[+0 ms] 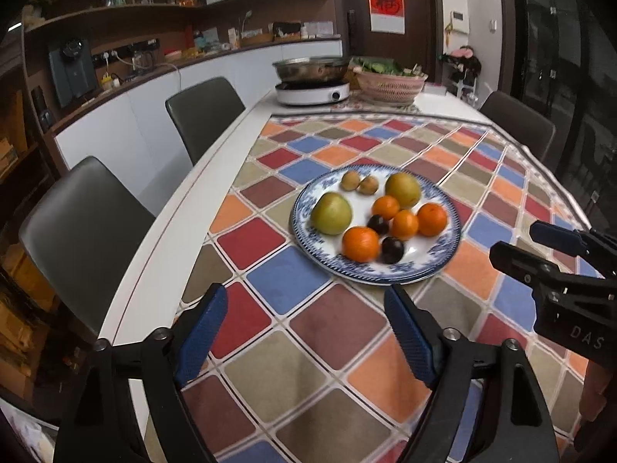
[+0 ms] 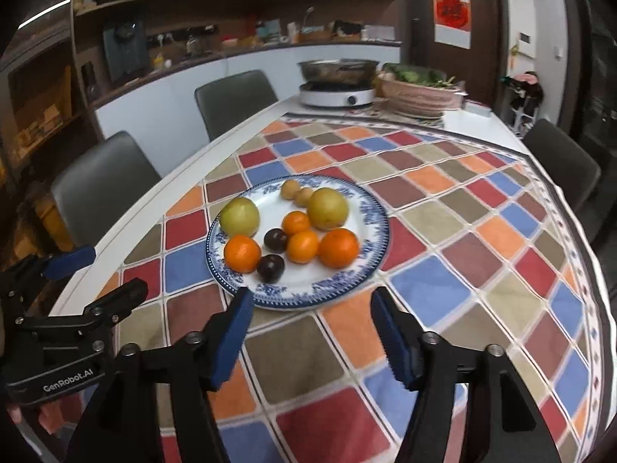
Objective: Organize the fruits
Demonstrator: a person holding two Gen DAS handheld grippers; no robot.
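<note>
Your left gripper (image 1: 304, 332) has jaws wide apart, nothing between them. Your right gripper (image 2: 310, 332) is parted too, also empty. Both hang over the multicoloured checked tablecloth (image 1: 335, 324), just short of the blue-rimmed white china plate (image 2: 297, 299) carrying all the fruit.

Left wrist view: the right gripper (image 1: 547, 247) is cut off by the right edge, so its jaw gap cannot be read. The shelf items (image 1: 216, 44) are too small to identify. Right wrist view: the left gripper (image 2: 96, 270) is cut off at the left edge. The steel pot (image 2: 337, 69) contents are indistinct
</note>
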